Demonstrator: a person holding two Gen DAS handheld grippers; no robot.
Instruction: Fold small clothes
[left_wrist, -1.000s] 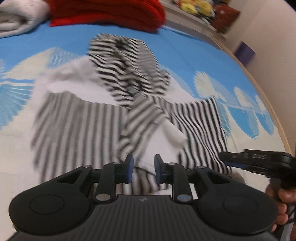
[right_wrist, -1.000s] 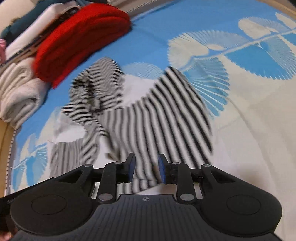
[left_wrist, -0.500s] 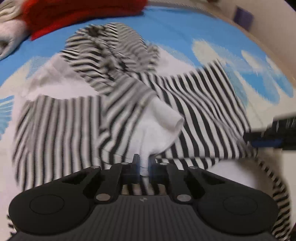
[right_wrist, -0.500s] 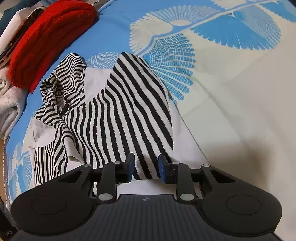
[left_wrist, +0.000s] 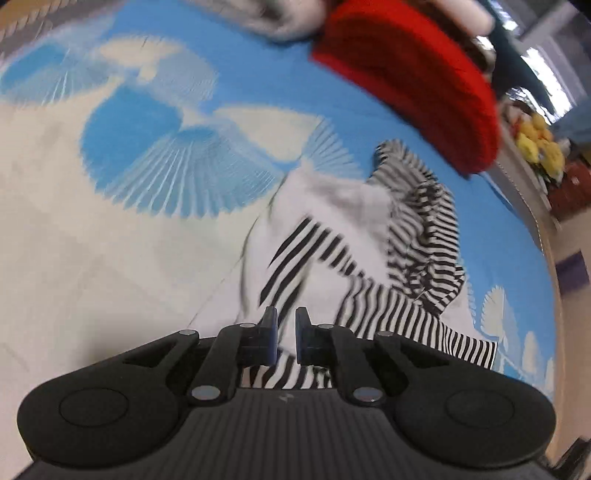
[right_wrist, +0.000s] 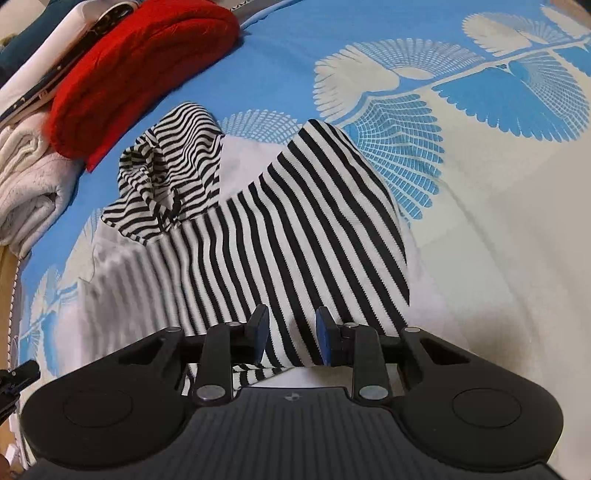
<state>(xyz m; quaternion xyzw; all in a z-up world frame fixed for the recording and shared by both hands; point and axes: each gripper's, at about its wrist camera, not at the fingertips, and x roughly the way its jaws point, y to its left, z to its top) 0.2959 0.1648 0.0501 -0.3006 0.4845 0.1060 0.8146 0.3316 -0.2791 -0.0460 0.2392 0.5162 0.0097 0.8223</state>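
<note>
A small black-and-white striped hooded top (right_wrist: 280, 229) lies on the blue and cream bedsheet (right_wrist: 498, 192), hood bunched at the far end; it also shows in the left wrist view (left_wrist: 413, 258). My left gripper (left_wrist: 286, 332) stands at the garment's near left edge with a narrow gap between its fingers and nothing clearly held. My right gripper (right_wrist: 290, 332) is open just over the striped hem at the near edge, with cloth lying beneath the gap. The left view is blurred.
A folded red knit (right_wrist: 140, 66) and a rolled white towel (right_wrist: 26, 184) lie at the far edge of the bed, with more folded clothes behind. The red knit shows in the left wrist view (left_wrist: 413, 85). Yellow toys (left_wrist: 535, 144) sit beyond the bed.
My left gripper was shut on the white sleeve half a second ago; it has let go, opened slightly and swung to the left. The sleeve now lies folded across the body. My right gripper stayed open.
</note>
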